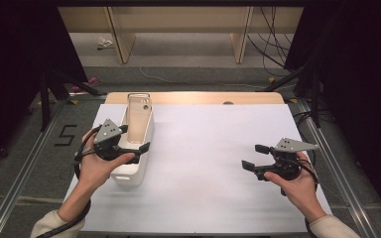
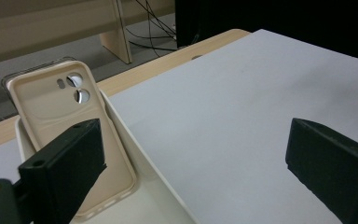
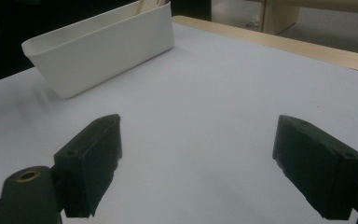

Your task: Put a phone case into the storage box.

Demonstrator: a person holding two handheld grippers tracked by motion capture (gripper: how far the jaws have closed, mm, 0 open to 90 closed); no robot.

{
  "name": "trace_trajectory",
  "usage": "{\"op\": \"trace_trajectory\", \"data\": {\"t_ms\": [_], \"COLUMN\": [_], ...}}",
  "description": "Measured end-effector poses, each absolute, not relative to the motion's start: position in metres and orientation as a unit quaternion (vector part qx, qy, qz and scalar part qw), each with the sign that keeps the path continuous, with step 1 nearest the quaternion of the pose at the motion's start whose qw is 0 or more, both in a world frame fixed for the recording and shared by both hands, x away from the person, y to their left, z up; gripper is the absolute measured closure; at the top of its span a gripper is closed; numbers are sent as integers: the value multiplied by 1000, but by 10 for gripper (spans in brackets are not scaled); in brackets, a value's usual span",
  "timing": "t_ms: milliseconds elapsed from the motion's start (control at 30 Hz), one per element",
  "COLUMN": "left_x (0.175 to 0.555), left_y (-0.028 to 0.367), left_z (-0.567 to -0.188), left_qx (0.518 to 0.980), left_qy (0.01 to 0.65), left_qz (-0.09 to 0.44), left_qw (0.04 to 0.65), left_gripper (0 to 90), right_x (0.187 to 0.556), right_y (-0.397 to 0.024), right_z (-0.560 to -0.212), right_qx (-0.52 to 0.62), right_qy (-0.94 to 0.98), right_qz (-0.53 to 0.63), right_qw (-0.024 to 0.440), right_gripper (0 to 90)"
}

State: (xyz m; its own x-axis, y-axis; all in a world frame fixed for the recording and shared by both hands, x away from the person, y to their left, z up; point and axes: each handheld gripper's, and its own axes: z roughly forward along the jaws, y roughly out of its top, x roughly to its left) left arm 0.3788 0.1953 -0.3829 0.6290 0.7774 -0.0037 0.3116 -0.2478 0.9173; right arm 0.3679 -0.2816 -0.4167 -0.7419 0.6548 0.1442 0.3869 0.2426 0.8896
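White sheet (image 1: 208,168) spread over a wooden table (image 1: 193,97), grey floor and wooden furniture seen beyond, white tub (image 1: 134,148) set at its left, beige phone case (image 2: 70,126) leant upright inside, left gripper (image 1: 135,140) spread wide astride the tub's right wall, right gripper (image 1: 254,157) spread wide, nothing held.

White bin (image 1: 129,171) sits on the left of the white sheet (image 1: 203,163) w/ a beige phone case (image 1: 139,119) leaning upright at its far end. Left gripper (image 1: 134,141) hovers over the bin, jaws apart, one either side of its right wall. Right gripper (image 1: 253,156) is well apart at the right, jaws spread over bare sheet.
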Motion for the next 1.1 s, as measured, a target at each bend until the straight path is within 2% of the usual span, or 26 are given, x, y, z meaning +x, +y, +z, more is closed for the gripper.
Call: {"op": "trace_trajectory", "data": {"t_ms": [1100], "left_x": [343], "left_y": [181], "left_z": [-405], "left_qx": [771], "left_qy": [317], "left_qz": [227], "left_qw": [503], "left_gripper": [21], "right_x": [367], "right_y": [-281], "right_z": [-417], "right_qx": [332], "right_qy": [781], "right_qz": [514], "right_qw": [128], "right_gripper": [164]}}
